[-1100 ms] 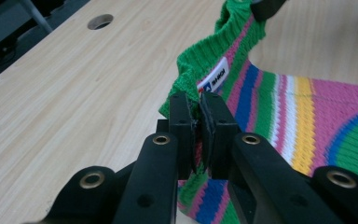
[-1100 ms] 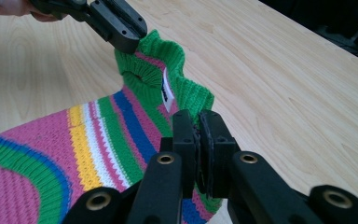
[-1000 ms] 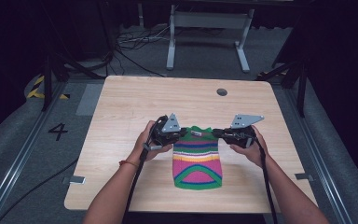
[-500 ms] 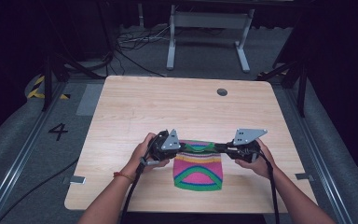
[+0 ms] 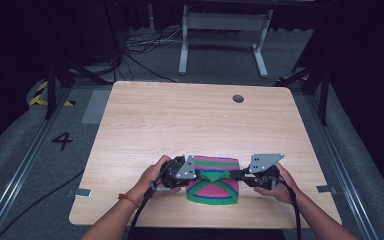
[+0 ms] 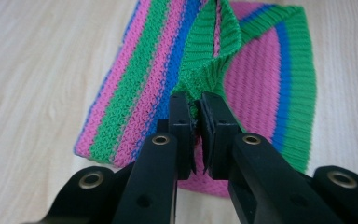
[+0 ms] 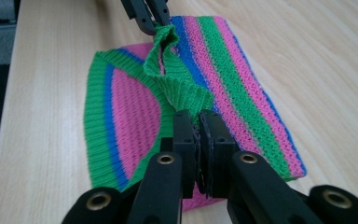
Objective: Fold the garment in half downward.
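Handling: the pink, green and blue striped knitted garment (image 5: pixel 213 182) looks light, soft and floppy; it should sag and fold between holds, so its ribbed green edge is the sensible place to pinch.
Look: bands of pink, green and blue knit, curved stripes on the near part, ribbed green border.
Place: lower centre of the high view, flat on the pale wooden table (image 5: pixel 180 120).
Left gripper (image 6: pixel 196 122): jaws clamped on the green edge.
Right gripper (image 7: pixel 198 135): jaws pinched on the same edge.

Lab or studio: floor rails (image 5: pixel 10 185), cables (image 5: pixel 145 45), numbered marking (image 5: pixel 62 141).
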The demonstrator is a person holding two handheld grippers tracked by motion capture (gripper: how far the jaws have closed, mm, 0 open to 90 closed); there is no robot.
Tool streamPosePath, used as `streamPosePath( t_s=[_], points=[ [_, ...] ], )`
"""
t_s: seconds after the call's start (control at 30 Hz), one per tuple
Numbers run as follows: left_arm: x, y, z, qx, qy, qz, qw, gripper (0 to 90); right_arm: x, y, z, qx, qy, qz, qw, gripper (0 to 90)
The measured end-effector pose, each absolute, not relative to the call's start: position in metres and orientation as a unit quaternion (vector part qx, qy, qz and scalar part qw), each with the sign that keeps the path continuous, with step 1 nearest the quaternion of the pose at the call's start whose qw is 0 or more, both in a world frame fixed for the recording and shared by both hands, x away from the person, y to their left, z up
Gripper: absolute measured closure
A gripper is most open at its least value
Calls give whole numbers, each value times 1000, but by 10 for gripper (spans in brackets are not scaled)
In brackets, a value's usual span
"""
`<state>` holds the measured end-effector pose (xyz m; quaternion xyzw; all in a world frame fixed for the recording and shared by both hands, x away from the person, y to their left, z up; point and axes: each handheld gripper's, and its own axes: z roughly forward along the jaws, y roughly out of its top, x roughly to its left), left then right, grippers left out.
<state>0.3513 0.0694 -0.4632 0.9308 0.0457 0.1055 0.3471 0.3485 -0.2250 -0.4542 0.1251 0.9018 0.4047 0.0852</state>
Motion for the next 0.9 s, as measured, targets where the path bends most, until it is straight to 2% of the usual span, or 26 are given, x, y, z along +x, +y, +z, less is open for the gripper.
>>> streamPosePath(
  t_s=[0.53,0.63,0.9],
  points=[
    [325,71,-474,942,16,84,323,812,321,-224,-472,104,917,382,56,858],
    [321,72,-477,945,15,79,318,780,317,-225,-474,105,918,378,53,850],
    [320,78,-484,946,24,59,316,683,306,-223,-482,92,929,354,51,731]
  ],
)
